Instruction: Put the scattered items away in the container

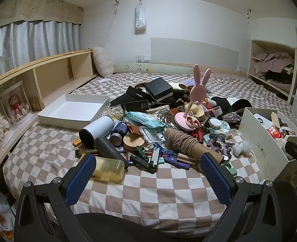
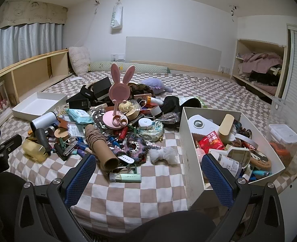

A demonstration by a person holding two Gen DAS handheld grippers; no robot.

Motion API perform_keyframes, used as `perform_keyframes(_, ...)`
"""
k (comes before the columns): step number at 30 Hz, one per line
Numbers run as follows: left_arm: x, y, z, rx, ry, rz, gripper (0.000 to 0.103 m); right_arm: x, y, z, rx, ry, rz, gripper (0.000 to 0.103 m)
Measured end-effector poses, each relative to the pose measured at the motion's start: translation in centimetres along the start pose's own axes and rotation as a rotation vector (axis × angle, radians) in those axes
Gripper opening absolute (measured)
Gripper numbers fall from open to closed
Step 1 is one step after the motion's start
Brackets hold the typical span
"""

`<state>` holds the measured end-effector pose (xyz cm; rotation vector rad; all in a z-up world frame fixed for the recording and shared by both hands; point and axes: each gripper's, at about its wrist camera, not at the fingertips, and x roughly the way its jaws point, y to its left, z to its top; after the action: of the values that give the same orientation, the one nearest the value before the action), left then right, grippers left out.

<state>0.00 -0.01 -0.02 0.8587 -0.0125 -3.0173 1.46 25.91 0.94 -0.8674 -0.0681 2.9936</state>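
Checkered bed cover [image 1: 148, 189] heaped with scattered items [image 1: 152, 129]: much of the pile overlapping, small pieces near its far side too tangled and dim to name. Lower ends of the pens and lighters at the near edge hidden behind the blue left-gripper fingers [image 1: 81, 178]. Cardboard tube [image 2: 100, 149] wound with brown cord, its open end toward the camera in the right wrist view, partly covered by the finger tip in the left wrist view. Pink rabbit-eared stand [image 2: 119, 100] upright in mid-pile. White tumbler [image 1: 97, 130] lying on its side at the left, yellowish translucent case [image 1: 110, 169] just before it.

Container [image 2: 185, 141]: white open-topped box, pale lettering on its long wall, seated on the cover right of the pile, already part-filled with a red packet, a white bottle and other oddments; near corner cut off by a right-gripper finger. Shallow white tray [image 1: 67, 111] at the far left, beside the wooden shelf [image 1: 47, 76].

Left gripper [image 1: 148, 173] spread wide over bare cover, nothing between the fingers. Right gripper [image 2: 148, 173] likewise spread wide, empty, one finger in front of the container's near end.
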Motion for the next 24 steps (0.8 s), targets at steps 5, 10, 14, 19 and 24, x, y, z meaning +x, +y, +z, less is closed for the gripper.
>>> perform_keyframes(5,0.09,0.18,-0.09,0.003,0.0,-0.001,0.103,0.03,0.69,0.05,-0.02,0.009,-0.009,0.103)
perform_keyframes(10,-0.01,0.17,-0.05,0.005,0.002,-0.002,0.103,-0.35,0.02,0.12,0.004,0.013,0.008,0.103)
perform_keyframes(14,0.03,0.4,-0.16,-0.011,0.0,-0.004,0.103,0.02,0.28,-0.09,-0.007,0.014,-0.002,0.103)
perform_keyframes(19,0.15,0.39,-0.26,-0.011,0.004,-0.004,0.103,0.09,0.54,-0.15,-0.015,0.017,-0.008,0.103)
perform_keyframes(24,0.16,0.48,-0.25,-0.009,0.008,-0.003,0.103,0.07,0.58,-0.15,-0.015,0.018,-0.01,0.103)
